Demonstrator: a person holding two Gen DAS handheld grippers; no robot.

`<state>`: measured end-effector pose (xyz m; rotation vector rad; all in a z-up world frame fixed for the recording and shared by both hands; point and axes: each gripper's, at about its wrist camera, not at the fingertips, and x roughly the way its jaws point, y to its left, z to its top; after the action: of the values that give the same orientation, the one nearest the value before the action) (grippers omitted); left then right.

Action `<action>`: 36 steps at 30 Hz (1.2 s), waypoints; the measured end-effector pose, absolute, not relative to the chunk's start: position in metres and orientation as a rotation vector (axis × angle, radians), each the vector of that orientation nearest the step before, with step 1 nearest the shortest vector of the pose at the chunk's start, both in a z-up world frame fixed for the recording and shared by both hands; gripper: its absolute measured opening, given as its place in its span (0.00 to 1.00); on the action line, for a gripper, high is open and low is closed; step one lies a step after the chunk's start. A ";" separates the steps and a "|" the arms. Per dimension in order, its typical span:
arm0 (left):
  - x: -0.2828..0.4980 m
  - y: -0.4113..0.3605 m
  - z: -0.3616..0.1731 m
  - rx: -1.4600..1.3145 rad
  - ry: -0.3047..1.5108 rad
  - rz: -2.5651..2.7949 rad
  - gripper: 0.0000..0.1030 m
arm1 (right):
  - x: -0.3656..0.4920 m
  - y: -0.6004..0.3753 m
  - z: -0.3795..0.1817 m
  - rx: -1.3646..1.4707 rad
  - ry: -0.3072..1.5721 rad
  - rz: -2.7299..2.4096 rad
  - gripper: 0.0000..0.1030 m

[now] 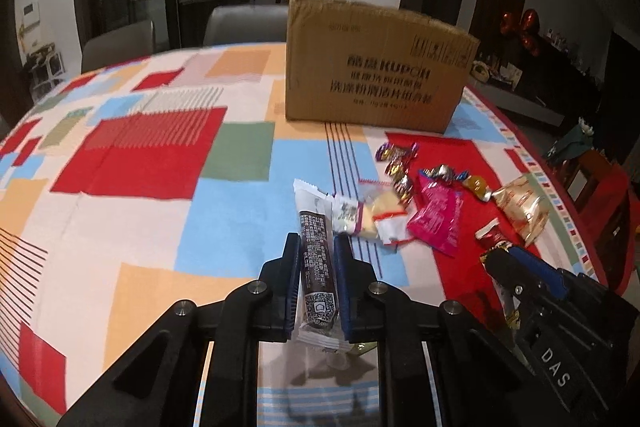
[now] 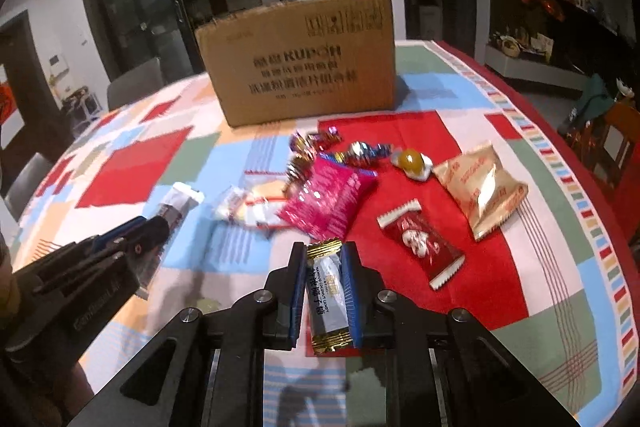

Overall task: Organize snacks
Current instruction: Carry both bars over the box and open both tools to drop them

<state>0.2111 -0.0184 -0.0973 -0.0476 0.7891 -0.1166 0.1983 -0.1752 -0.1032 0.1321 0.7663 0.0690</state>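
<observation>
My left gripper is shut on a long brown-and-white snack bar, held off the cloth. My right gripper is shut on a silver candy bar with gold ends. Each gripper shows in the other's view: the right one at lower right, the left one at lower left. Loose snacks lie ahead on the table: a pink packet, a red wrapped candy, a gold pouch, a clear cracker pack and several foil candies. A cardboard box stands behind them.
The round table wears a patchwork cloth of red, blue and orange blocks. Grey chairs stand past its far edge. A wooden chair and a dark sideboard are off to the right.
</observation>
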 end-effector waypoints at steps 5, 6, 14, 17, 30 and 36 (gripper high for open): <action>0.204 -0.021 -0.077 -0.045 0.739 -0.147 0.17 | 0.195 -0.175 -0.081 0.137 0.716 0.101 0.18; 0.203 -0.021 -0.072 -0.044 0.728 -0.159 0.17 | 0.194 -0.175 -0.076 0.137 0.705 0.111 0.18; 0.206 -0.025 -0.039 -0.037 0.661 -0.211 0.17 | 0.194 -0.174 -0.045 0.145 0.632 0.154 0.18; 0.210 -0.027 -0.027 -0.022 0.629 -0.223 0.17 | 0.197 -0.175 -0.035 0.152 0.604 0.158 0.18; 0.251 -0.030 -0.002 -0.024 0.594 -0.252 0.17 | 0.244 -0.188 -0.002 0.190 0.509 0.160 0.18; 0.277 -0.034 0.006 -0.010 0.575 -0.250 0.17 | 0.275 -0.191 0.006 0.185 0.491 0.162 0.18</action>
<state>0.2767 -0.0336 0.0060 -0.0097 0.5755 -0.2496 0.2754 -0.1905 0.0064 0.1849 0.4910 0.1618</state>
